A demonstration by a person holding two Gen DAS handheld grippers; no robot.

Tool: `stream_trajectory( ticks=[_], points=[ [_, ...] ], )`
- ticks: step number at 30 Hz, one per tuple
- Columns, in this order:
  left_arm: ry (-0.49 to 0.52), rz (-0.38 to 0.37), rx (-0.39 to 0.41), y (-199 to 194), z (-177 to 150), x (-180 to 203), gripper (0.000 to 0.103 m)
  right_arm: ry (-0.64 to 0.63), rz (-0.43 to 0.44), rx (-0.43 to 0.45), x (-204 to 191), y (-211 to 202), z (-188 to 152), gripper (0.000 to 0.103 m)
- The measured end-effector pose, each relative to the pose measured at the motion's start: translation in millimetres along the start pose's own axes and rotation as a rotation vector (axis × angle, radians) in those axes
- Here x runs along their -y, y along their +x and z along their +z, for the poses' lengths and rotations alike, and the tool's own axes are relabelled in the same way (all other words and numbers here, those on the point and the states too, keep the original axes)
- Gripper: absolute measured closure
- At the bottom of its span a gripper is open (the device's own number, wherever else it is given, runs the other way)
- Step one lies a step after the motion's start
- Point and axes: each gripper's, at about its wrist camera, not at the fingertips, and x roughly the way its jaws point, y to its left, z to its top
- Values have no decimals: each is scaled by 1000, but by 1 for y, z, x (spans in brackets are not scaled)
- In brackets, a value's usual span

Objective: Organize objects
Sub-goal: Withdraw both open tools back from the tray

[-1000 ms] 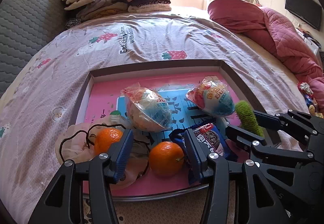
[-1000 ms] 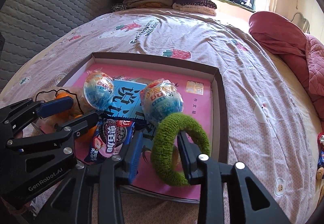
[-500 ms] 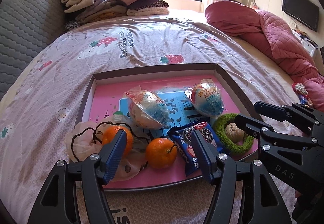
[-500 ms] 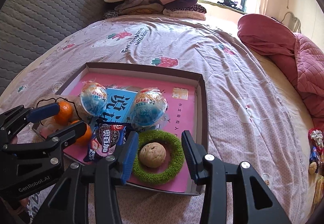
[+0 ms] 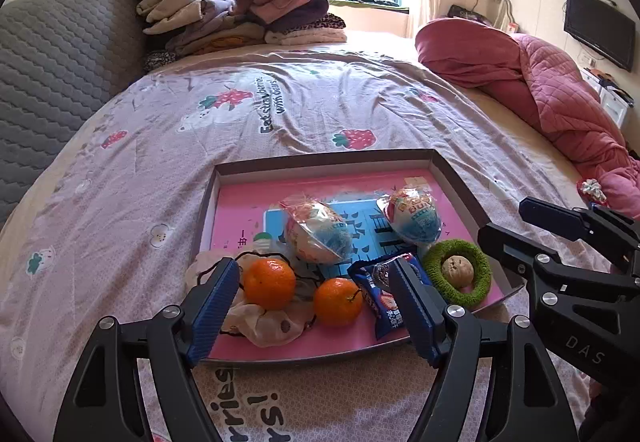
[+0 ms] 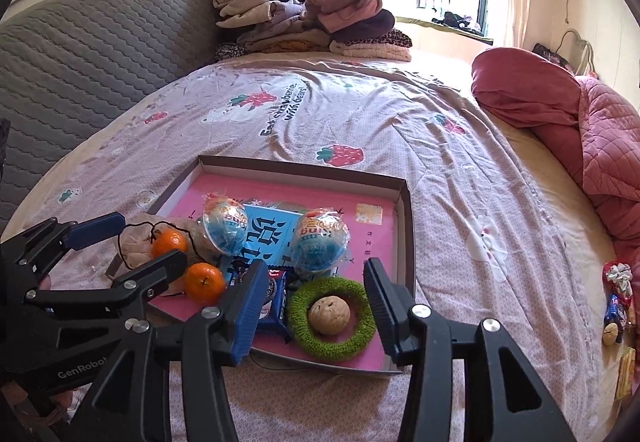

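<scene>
1. A shallow cardboard box lid with a pink printed floor and brown rim (image 5: 452, 168) is seen lying on a bedsheet of pale lilac cotton printed with strawberries (image 5: 280, 110).
2. At the lid's near right corner a fuzzy green ring-shaped scrunchie (image 6: 332, 312) lies flat, with a wrinkled beige walnut (image 6: 329, 315) resting inside its hole.
3. Just left of it a glossy blue cookie packet (image 5: 384, 292) is found, then two smooth orange tangerines (image 5: 269, 284) (image 5: 338, 301) on a crumpled beige drawstring pouch (image 5: 264, 322) at the near left corner.
4. Two egg-shaped toys in crinkled clear plastic wrap (image 5: 318, 232) (image 5: 416, 216) lie at the lid's middle.
5. Folded clothes (image 5: 240, 16) are piled at the bed's far edge; a quilted pink blanket (image 5: 560, 98) is heaped along its right edge.
6. The left gripper (image 5: 314, 306) is held wide apart and empty above the lid's near edge.
7. The right gripper (image 6: 316, 306) is likewise spread wide and empty, straddling the scrunchie without touching it.
8. A second ago the scrunchie was clamped upright in the right gripper; it has since been released, and both grippers have been drawn back.
</scene>
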Motion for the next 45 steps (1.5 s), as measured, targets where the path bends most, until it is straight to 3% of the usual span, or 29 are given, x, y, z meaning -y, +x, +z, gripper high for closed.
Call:
stream_trajectory(
  ticks=[12,25,35,45],
  points=[
    [-23,36,94,-64,12,-10,25,33,8,85,-8,-60,14,47],
    [-24,80,143,-123,-1,-11,25,36,-8,126,-21,-111,3,45],
    [-41,95,126,-137,-23,-9,25,30,-9,127,-22,-132,-21,45],
    [-46,88,97,-136,-58,-5,25,32,-12,80,-23,-127,-58,45]
  ],
)
